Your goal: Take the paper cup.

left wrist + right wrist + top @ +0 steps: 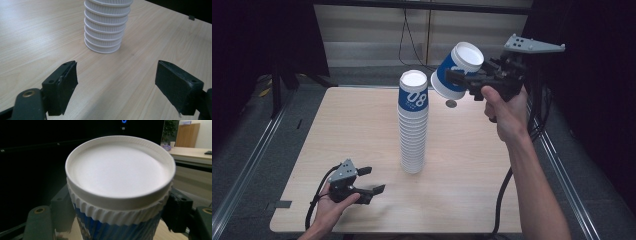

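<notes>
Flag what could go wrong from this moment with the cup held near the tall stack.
The right gripper holds a tilted cup in the air beside the tall, narrow cup stack; a sideways brush could topple it. The left gripper sits open on the table, not steadying the stack.

Light wood-grain table with rounded corners, standing on grey floor. Metal rails along both sides of the table. Pale panelled wall behind, crossed by a hanging black cable. Dark curtains at left and right. In the right gripper view, a distant lit room with a wooden door, a potted plant and a pale desk.
</notes>
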`<state>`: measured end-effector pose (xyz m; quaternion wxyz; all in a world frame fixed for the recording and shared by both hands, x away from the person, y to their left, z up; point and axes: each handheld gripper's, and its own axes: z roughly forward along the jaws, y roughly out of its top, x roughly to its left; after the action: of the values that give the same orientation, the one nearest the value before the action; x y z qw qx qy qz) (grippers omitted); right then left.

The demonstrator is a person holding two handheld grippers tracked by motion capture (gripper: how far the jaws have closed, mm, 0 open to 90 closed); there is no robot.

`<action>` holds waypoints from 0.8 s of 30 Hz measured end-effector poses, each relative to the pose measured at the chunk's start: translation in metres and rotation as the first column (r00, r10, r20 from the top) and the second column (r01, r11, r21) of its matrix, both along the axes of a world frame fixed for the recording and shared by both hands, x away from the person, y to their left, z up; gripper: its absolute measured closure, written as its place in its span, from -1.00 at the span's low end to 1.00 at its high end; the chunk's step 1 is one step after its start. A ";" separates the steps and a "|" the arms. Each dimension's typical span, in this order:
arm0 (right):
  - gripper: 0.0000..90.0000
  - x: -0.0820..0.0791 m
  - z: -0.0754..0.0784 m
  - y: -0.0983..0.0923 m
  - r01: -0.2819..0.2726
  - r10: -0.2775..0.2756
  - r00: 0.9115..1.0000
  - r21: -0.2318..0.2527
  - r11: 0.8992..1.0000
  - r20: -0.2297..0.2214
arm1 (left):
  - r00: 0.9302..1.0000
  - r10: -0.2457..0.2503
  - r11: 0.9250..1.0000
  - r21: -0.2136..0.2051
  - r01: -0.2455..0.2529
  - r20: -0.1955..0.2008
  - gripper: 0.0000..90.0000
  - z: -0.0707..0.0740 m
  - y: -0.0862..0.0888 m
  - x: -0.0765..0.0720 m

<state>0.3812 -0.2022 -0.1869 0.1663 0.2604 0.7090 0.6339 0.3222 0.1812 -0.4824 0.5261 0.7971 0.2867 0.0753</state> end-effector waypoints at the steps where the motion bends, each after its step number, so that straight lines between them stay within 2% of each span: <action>1: -0.44 -0.002 -0.004 -0.002 0.003 -0.003 1.000 -0.008 1.000 -0.006 | 1.000 -0.005 1.000 0.011 0.005 0.005 -0.60 -0.001 -0.001 -0.001; 2: -0.44 -0.004 -0.007 -0.003 0.007 -0.007 1.000 -0.012 1.000 -0.013 | 1.000 -0.006 1.000 0.020 0.006 0.006 -0.60 -0.001 -0.003 -0.001; 4: -0.44 -0.007 -0.017 -0.006 0.014 -0.015 1.000 -0.020 1.000 -0.021 | 1.000 -0.019 1.000 -0.001 0.019 -0.016 -0.60 -0.001 -0.005 0.000; 9: -0.44 -0.013 -0.041 -0.010 0.016 -0.017 0.999 -0.018 1.000 -0.046 | 0.999 -0.021 0.999 -0.026 0.020 -0.025 -0.60 0.007 -0.010 0.003; 10: -0.44 -0.014 -0.043 -0.010 0.022 -0.023 0.999 -0.022 1.000 -0.045 | 0.999 -0.017 0.999 -0.031 0.016 -0.035 -0.60 0.009 -0.012 0.004; 11: -0.44 -0.017 -0.052 -0.010 0.030 -0.031 0.998 -0.028 0.999 -0.046 | 0.999 -0.021 0.999 -0.040 0.019 -0.042 -0.60 0.012 -0.013 0.004; 13: -0.44 -0.019 -0.056 -0.011 0.027 -0.027 0.998 -0.018 0.999 -0.051 | 0.999 -0.020 0.999 -0.049 0.018 -0.034 -0.60 0.017 -0.017 0.007; 14: -0.44 -0.021 -0.062 -0.013 0.029 -0.030 0.998 -0.013 0.999 -0.055 | 0.999 -0.024 0.998 -0.055 0.022 -0.037 -0.61 0.020 -0.019 0.008; 16: -0.44 -0.024 -0.069 -0.014 0.033 -0.034 0.997 -0.010 0.999 -0.063 | 0.998 -0.051 0.997 -0.068 0.049 -0.030 -0.62 0.025 -0.027 0.011; 18: -0.44 -0.025 -0.073 -0.014 0.027 -0.027 0.997 -0.004 1.000 -0.069 | 0.998 -0.061 0.996 -0.067 0.059 -0.021 -0.62 0.026 -0.029 0.010; 20: -0.44 -0.030 -0.085 -0.011 0.022 -0.022 0.996 -0.006 1.000 -0.085 | 0.996 -0.092 0.994 -0.057 0.091 -0.015 -0.63 0.026 -0.038 0.008; 21: -0.44 -0.030 -0.085 -0.011 0.022 -0.022 0.996 -0.006 1.000 -0.085 | 0.996 -0.092 0.994 -0.057 0.091 -0.015 -0.63 0.026 -0.038 0.008; 22: -0.44 -0.033 -0.094 -0.009 0.015 -0.014 0.996 0.007 1.000 -0.092 | 0.995 -0.100 0.994 -0.050 0.099 -0.012 -0.63 0.025 -0.040 0.007; 23: -0.44 -0.033 -0.094 -0.009 0.015 -0.014 0.996 0.007 1.000 -0.092 | 0.994 -0.108 0.993 -0.047 0.108 -0.008 -0.64 0.025 -0.043 0.006; 24: -0.44 -0.035 -0.104 -0.007 0.005 -0.004 0.993 0.005 1.000 -0.121 | 0.994 -0.112 0.993 -0.041 0.112 0.000 -0.64 0.025 -0.045 0.006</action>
<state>0.3466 -0.2089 -0.2913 0.1236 0.3006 0.7154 0.6185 0.3283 0.1361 -0.4575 0.5454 0.8010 0.2438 0.0386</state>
